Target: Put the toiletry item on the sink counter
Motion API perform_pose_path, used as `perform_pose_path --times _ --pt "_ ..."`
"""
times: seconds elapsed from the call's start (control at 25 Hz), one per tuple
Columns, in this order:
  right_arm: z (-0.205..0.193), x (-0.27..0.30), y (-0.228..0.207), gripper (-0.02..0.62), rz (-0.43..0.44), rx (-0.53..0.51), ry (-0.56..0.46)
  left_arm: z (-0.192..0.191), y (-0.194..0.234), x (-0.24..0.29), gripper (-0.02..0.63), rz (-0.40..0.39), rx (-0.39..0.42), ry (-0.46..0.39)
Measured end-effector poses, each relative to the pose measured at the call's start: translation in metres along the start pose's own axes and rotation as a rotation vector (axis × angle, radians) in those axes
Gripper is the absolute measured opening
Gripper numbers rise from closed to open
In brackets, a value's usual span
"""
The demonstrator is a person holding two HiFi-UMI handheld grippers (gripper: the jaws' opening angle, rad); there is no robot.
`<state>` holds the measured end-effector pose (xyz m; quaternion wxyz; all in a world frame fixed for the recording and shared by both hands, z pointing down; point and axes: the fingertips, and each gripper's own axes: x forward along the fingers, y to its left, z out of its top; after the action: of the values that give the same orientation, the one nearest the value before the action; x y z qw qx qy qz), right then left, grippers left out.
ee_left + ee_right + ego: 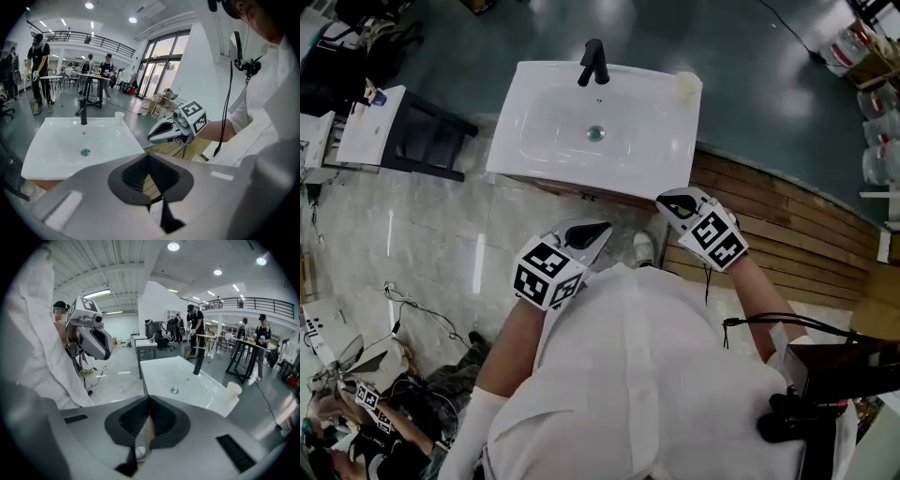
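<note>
A small cream cup (pixel 687 84), the toiletry item, stands on the back right corner of the white sink counter (pixel 656 173). It also shows in the left gripper view (pixel 119 115) and the right gripper view (pixel 233 390). My left gripper (pixel 602 227) and right gripper (pixel 664 199) hover close to my chest, just short of the counter's front edge. Both are shut with nothing held. The left gripper's jaws (pixel 149 157) meet tip to tip, as do the right gripper's (pixel 149 401). Each gripper sees the other: the right gripper (pixel 151 137), the left gripper (pixel 108 350).
A black faucet (pixel 593 61) rises at the back of the basin over the drain (pixel 596 133). Wood planks (pixel 787 234) lie to the right of the sink, a dark table (pixel 427 141) to its left. People stand at tall tables (pixel 243 345) behind.
</note>
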<state>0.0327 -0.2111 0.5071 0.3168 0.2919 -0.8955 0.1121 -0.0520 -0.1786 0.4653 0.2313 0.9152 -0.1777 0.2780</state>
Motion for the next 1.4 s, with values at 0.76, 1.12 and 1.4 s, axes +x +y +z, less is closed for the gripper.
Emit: perform_pose_path --times 0.76,1.12,1.4 --pt "0.041 0.010 0.169 0.006 -0.159 0.121 -0.090 -0.114 -0.029 -0.120 0.006 -0.069 0.031 -0.015" --pt "0.049 0.016 0.209 0.005 -0.152 0.107 -0.083 -0.131 -0.037 -0.139 0.006 -0.095 0.047 -0.012" --pt "0.047 0.013 0.218 0.005 -0.136 0.093 -0.076 -0.133 -0.045 -0.137 0.006 -0.095 0.048 -0.010"
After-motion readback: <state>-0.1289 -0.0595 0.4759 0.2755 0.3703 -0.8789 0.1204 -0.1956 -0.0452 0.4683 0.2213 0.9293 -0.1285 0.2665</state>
